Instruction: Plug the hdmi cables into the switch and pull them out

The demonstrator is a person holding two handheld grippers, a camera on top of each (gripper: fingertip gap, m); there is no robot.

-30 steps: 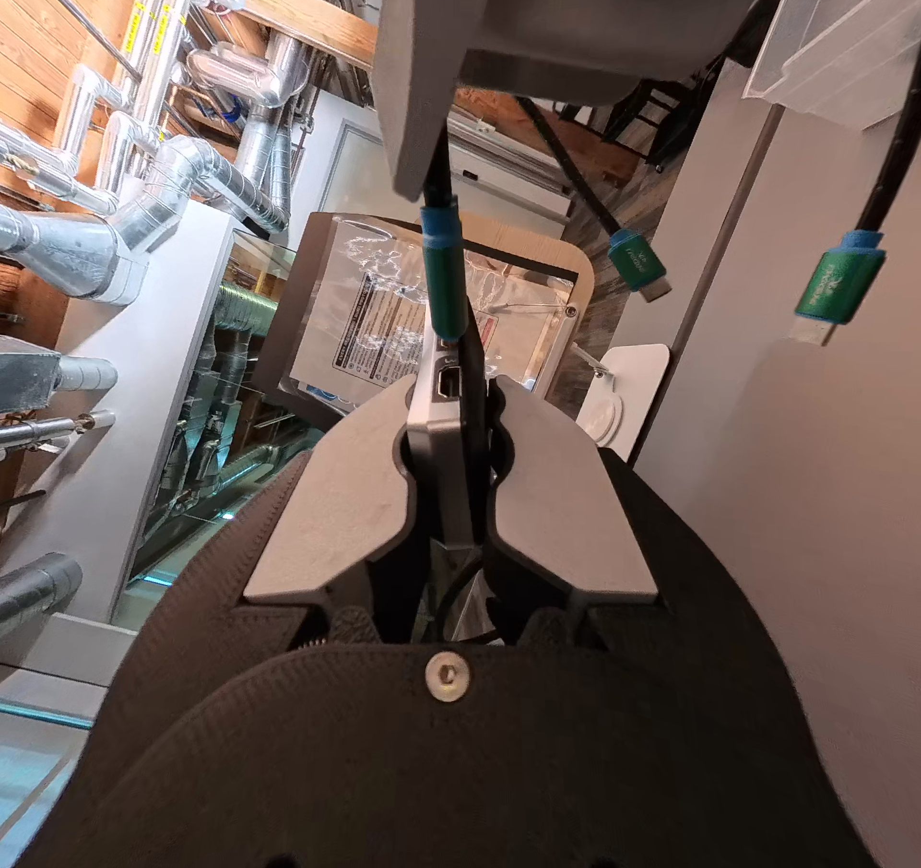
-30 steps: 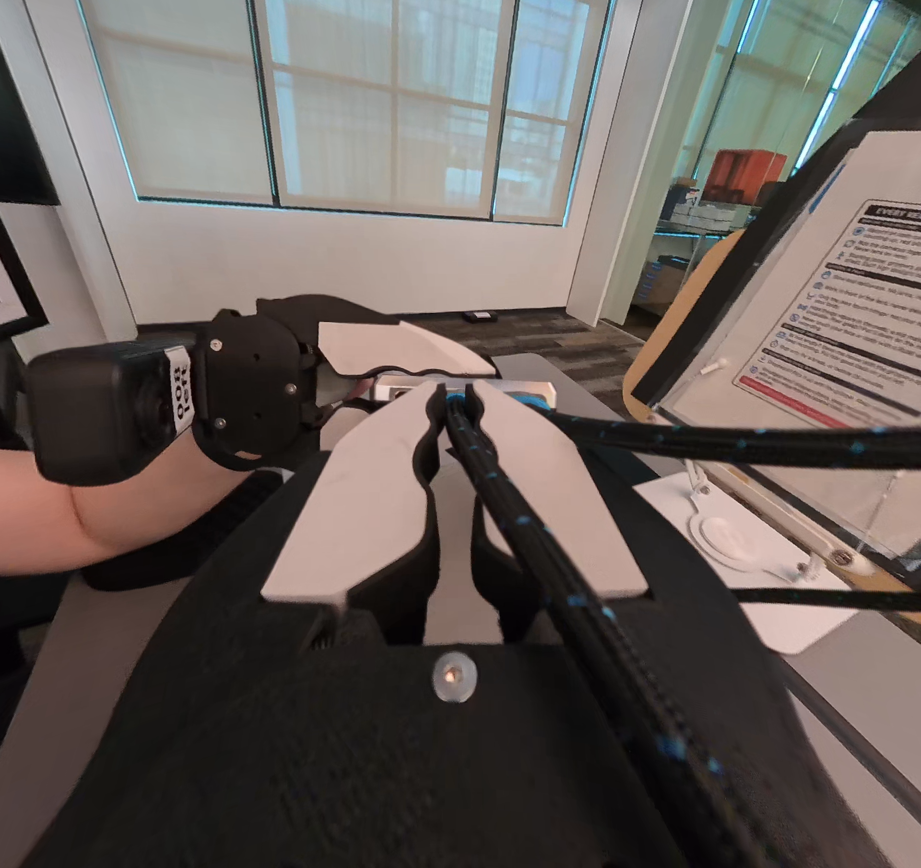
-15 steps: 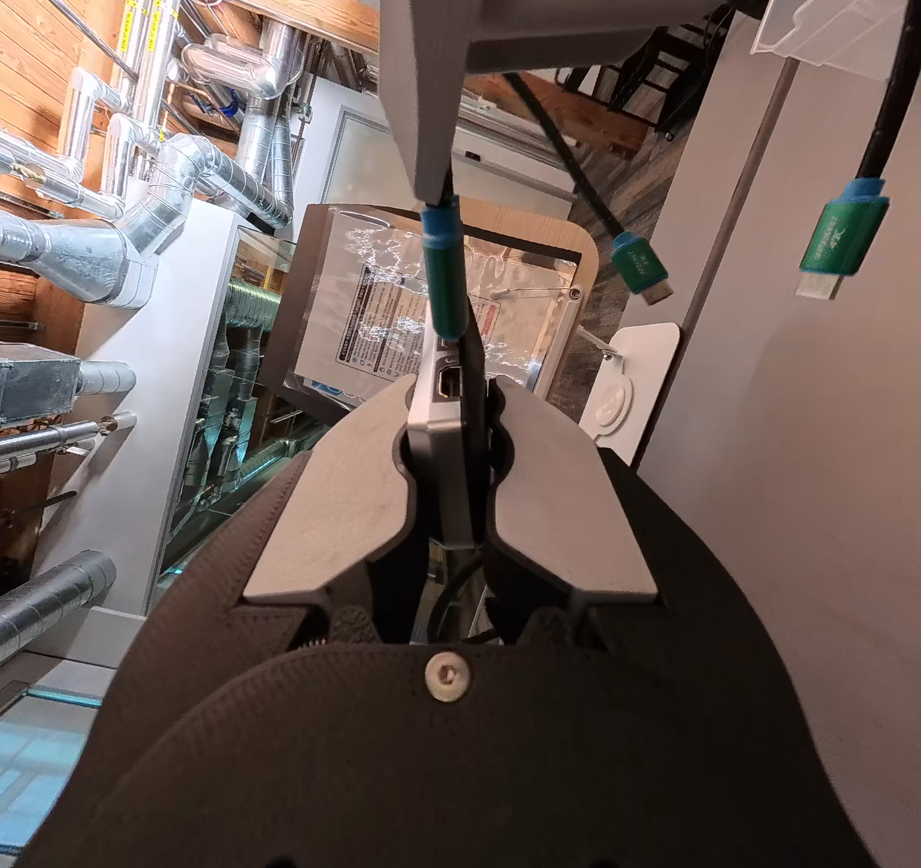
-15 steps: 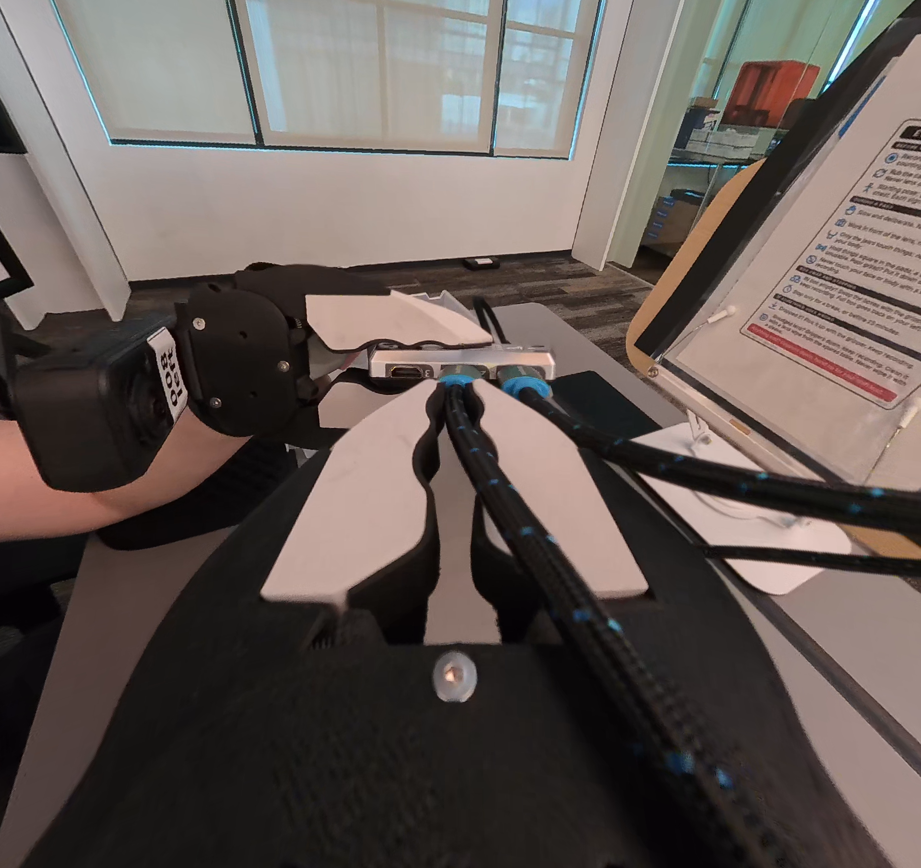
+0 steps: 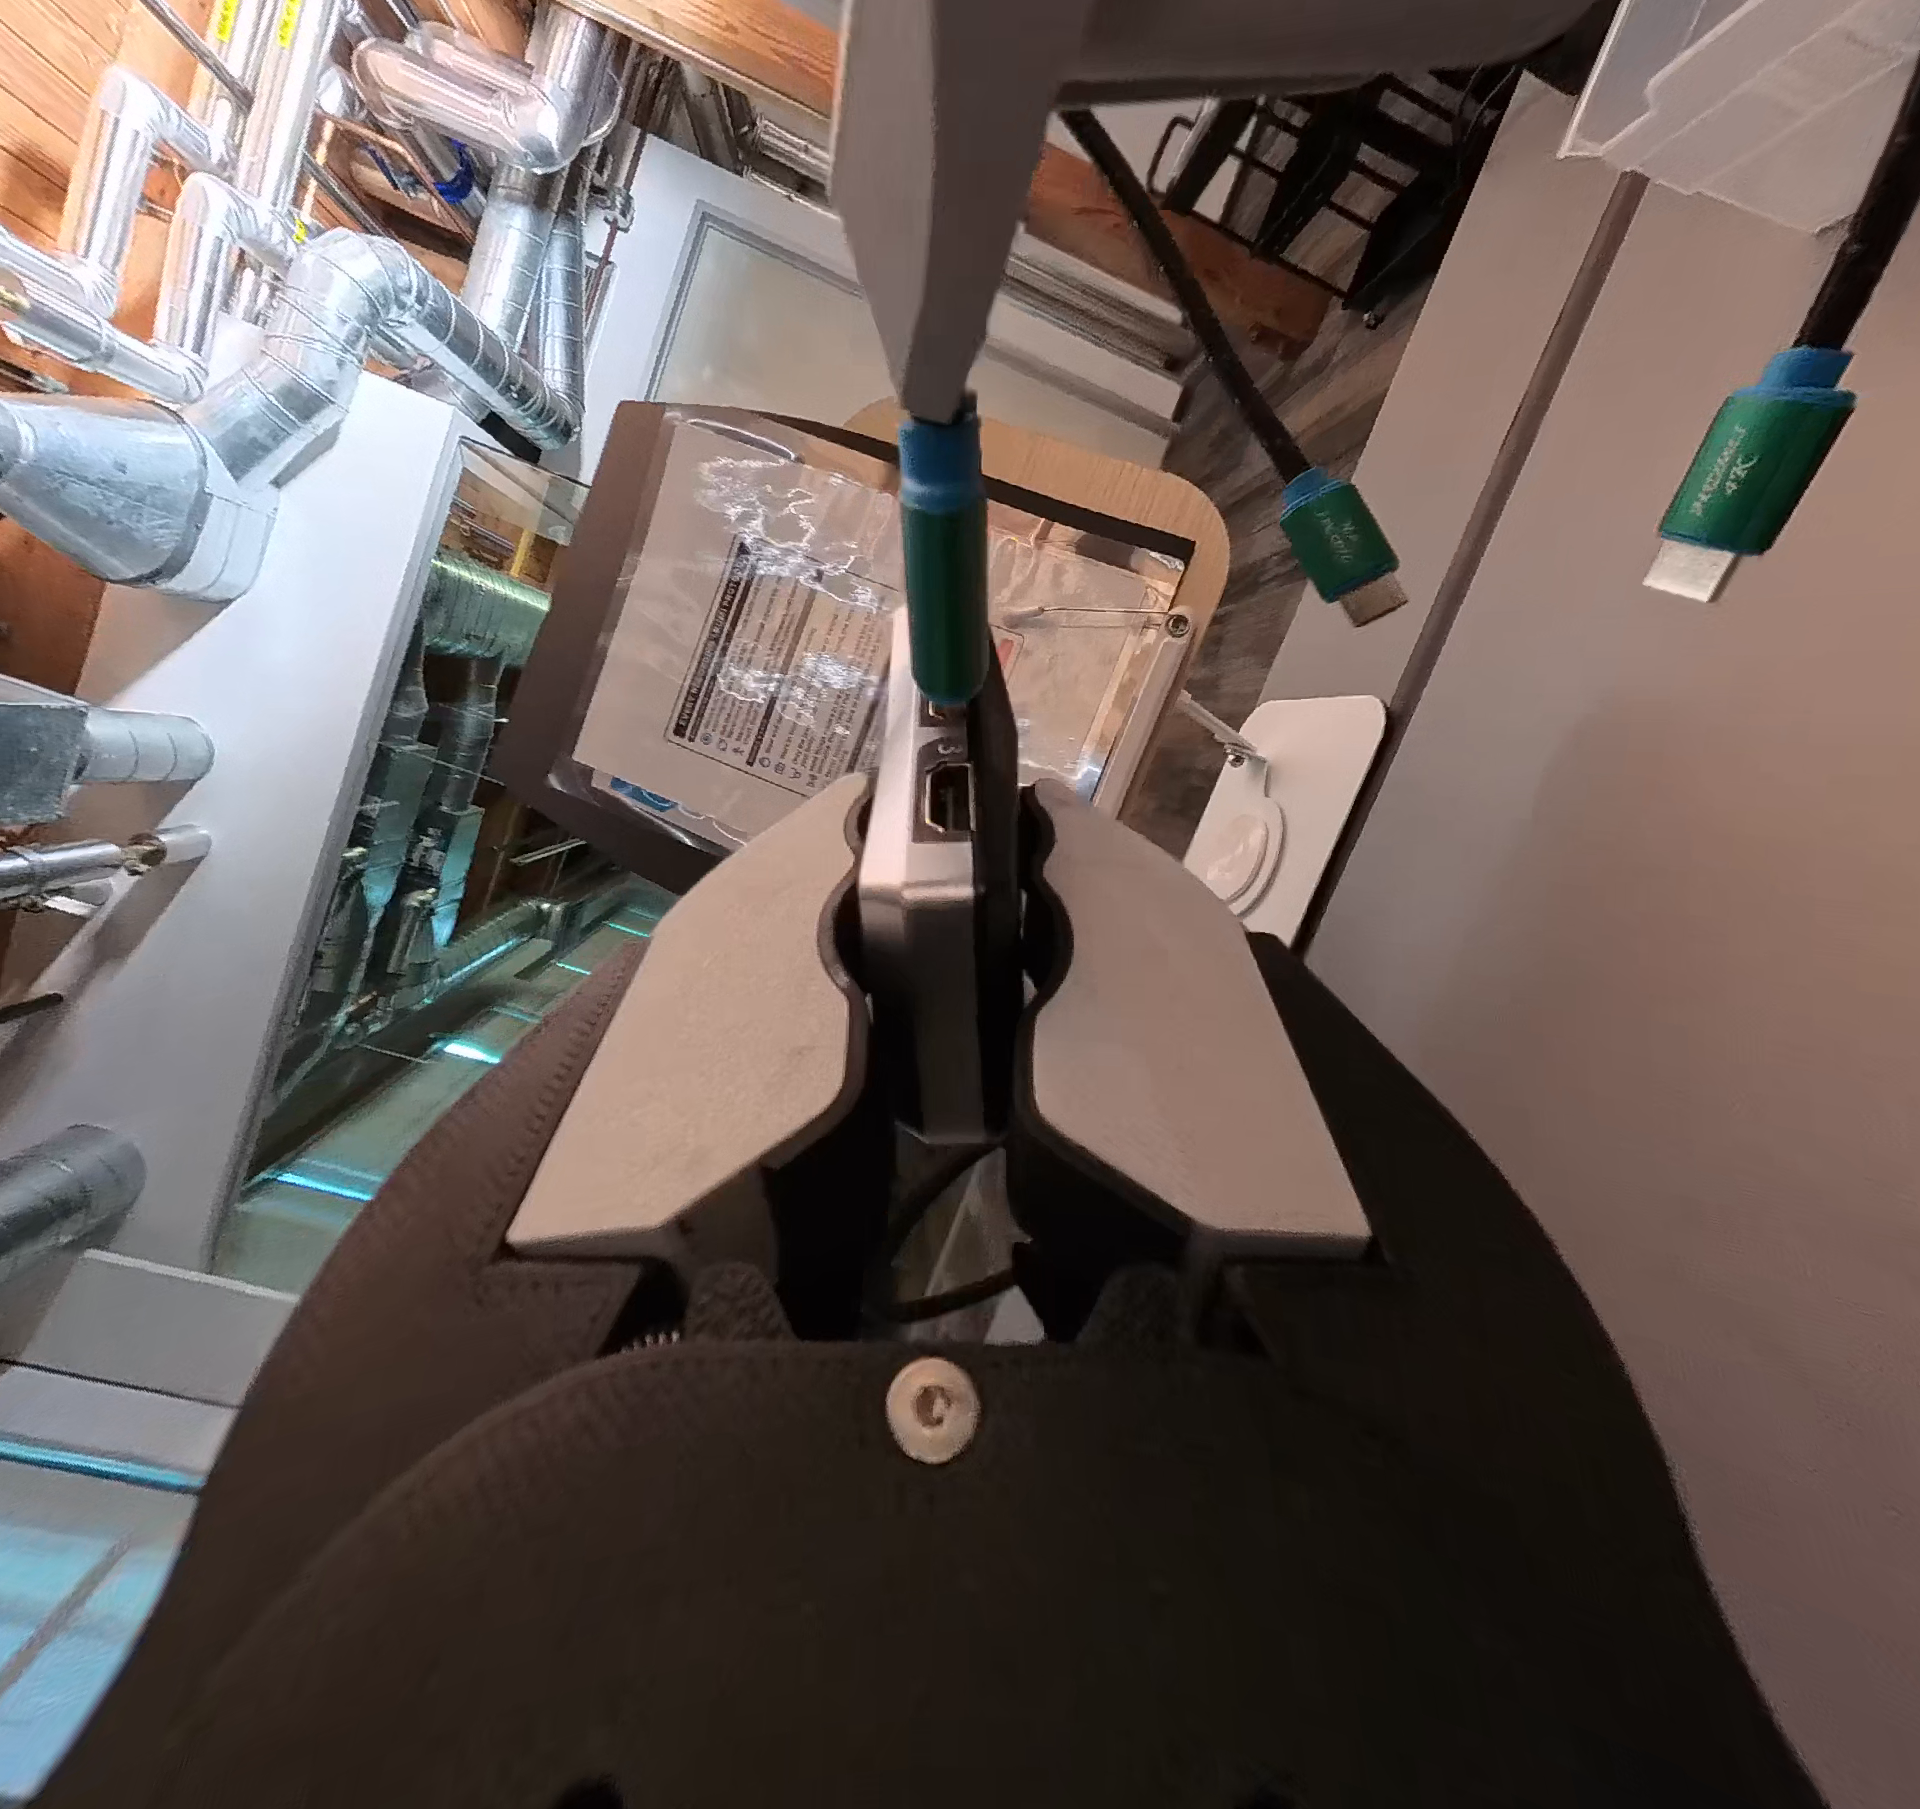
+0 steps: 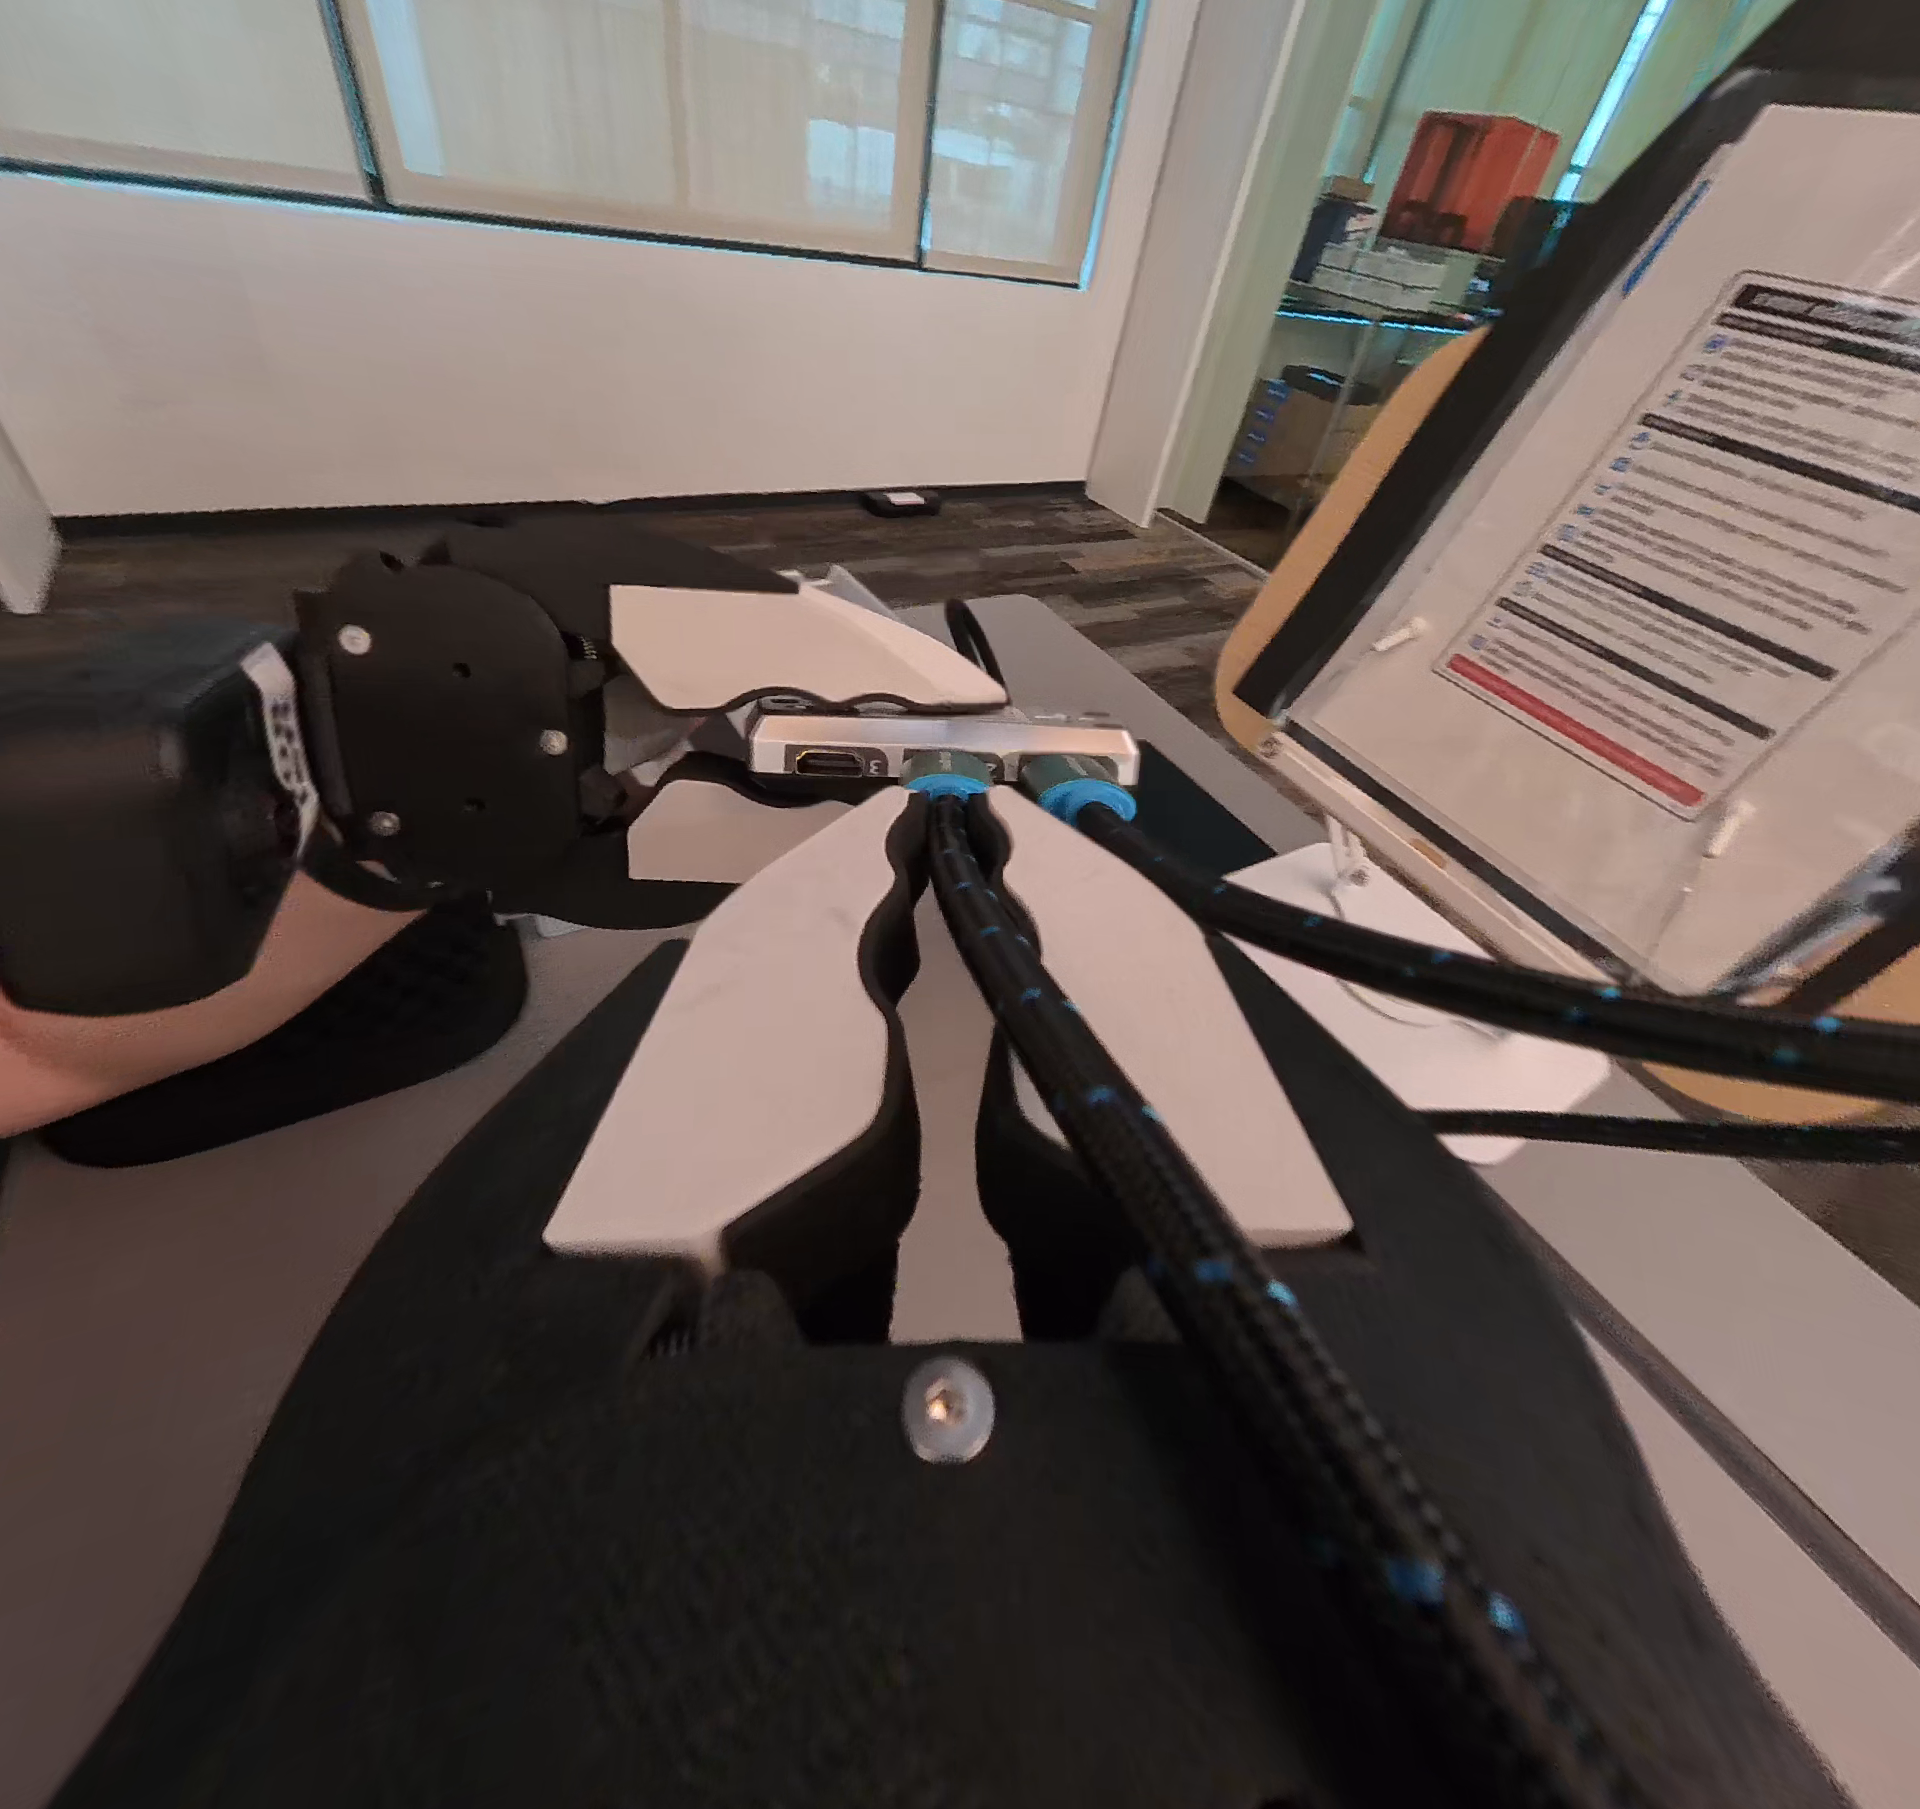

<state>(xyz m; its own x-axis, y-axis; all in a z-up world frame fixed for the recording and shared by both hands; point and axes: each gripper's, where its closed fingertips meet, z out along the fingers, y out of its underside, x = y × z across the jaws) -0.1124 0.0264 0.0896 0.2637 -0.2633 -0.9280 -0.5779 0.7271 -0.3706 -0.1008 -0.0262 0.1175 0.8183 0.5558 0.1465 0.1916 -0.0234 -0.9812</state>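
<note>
Silver switch (image 6: 940, 743) sits pinched edgewise in my left tongs (image 5: 940, 824) above the bench (image 6: 1714, 1344), two green plugs seated, one port free. My right tongs (image 6: 943, 809) are closed on the middle cable (image 6: 1039, 1011) just behind its plug (image 6: 940, 770). Two loose plugs (image 5: 1756, 492) hang nearby.

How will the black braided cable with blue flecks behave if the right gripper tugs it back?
The black braided cable looks thick and fairly stiff, so it should probably transmit the pull rather than bunch. Its woven sheath may give the right gripper decent friction. The slim silver switch looks light; it likely follows unless the left gripper holds firm.
</note>
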